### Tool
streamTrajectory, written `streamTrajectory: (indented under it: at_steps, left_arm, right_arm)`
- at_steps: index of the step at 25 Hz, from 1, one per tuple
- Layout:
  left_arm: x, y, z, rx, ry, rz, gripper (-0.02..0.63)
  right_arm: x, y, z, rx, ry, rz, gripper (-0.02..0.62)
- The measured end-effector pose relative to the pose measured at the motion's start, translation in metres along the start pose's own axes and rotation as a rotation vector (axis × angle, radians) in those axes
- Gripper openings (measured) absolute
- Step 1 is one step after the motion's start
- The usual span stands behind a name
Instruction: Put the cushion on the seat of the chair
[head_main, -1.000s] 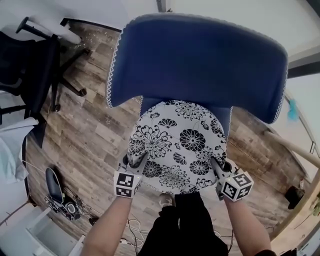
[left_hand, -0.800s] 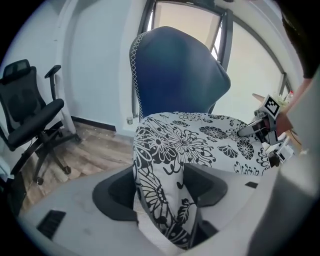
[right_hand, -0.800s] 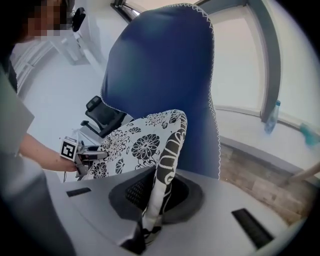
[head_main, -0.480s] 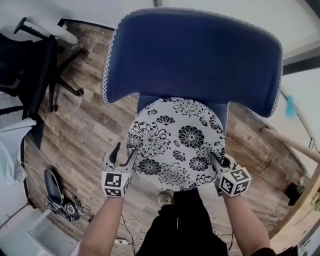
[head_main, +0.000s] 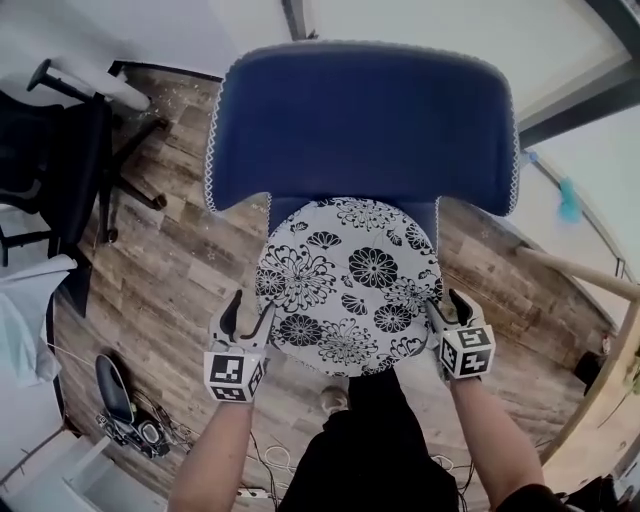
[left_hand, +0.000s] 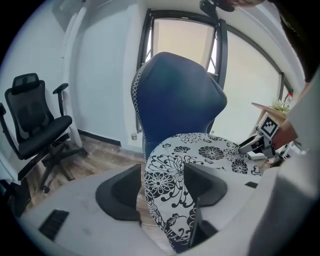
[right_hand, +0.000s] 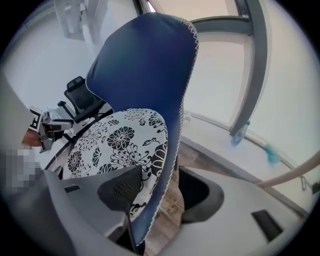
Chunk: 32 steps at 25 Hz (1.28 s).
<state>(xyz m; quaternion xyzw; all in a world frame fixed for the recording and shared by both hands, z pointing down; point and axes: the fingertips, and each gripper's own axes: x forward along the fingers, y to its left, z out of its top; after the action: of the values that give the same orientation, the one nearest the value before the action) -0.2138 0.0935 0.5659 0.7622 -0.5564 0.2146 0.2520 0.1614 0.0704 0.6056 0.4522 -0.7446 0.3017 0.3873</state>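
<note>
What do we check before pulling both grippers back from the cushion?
1. Cushion on the blue chair seat, lying flat: ok.
2. Cushion centred on the seat: cannot tell, it hides the seat.
3. Left gripper not clamping: ok. Jaws are closing slightly, cushion rim between them, pads not pressing.
4. Right gripper not clamping: ok. Jaws are opening, cushion rim between them.
5. Rim clear of both jaws: not ok.

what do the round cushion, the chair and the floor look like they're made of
Cushion: woven fabric, matte, black floral print on white. Chair: matte blue upholstery, probably cloth, white scalloped edging. Floor: wood-look planks; laminate or timber unclear.
</note>
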Motion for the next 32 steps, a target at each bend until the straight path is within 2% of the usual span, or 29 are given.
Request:
streamTrajectory:
  at_steps: [4,9,12,15,18,21,26,32]
  left_arm:
    - [-0.004,-0.01,0.01,-0.01,-0.026,-0.011,0.262]
    - [-0.048,-0.03,0.045,-0.007,-0.072,-0.036,0.256]
    - [-0.058,-0.036,0.06,0.004,-0.102,-0.038,0.256]
    - [-0.068,-0.04,0.081,0.014,-0.132,-0.029,0.254]
    - [-0.091,-0.047,0.111,0.05,-0.169,-0.037,0.235]
    - [-0.12,-0.054,0.138,0.066,-0.213,-0.042,0.221]
    - [-0.176,-0.077,0.172,0.058,-0.27,-0.037,0.202]
    - [-0.232,-0.089,0.202,0.089,-0.335,-0.03,0.193]
  right_arm:
    - [-0.007,-0.009,0.007,0.002,-0.072,-0.021,0.233]
    - [-0.079,0.035,0.06,0.004,-0.297,0.089,0.232]
    - [-0.102,0.052,0.085,0.01,-0.409,0.157,0.231]
    - [-0.125,0.06,0.111,-0.029,-0.499,0.156,0.215]
    - [-0.156,0.068,0.133,-0.084,-0.546,0.117,0.176]
    - [-0.186,0.076,0.146,-0.08,-0.56,0.104,0.141]
    - [-0.242,0.094,0.162,-0.091,-0.6,0.116,0.137]
    - [-0.306,0.11,0.178,-0.029,-0.668,0.144,0.086]
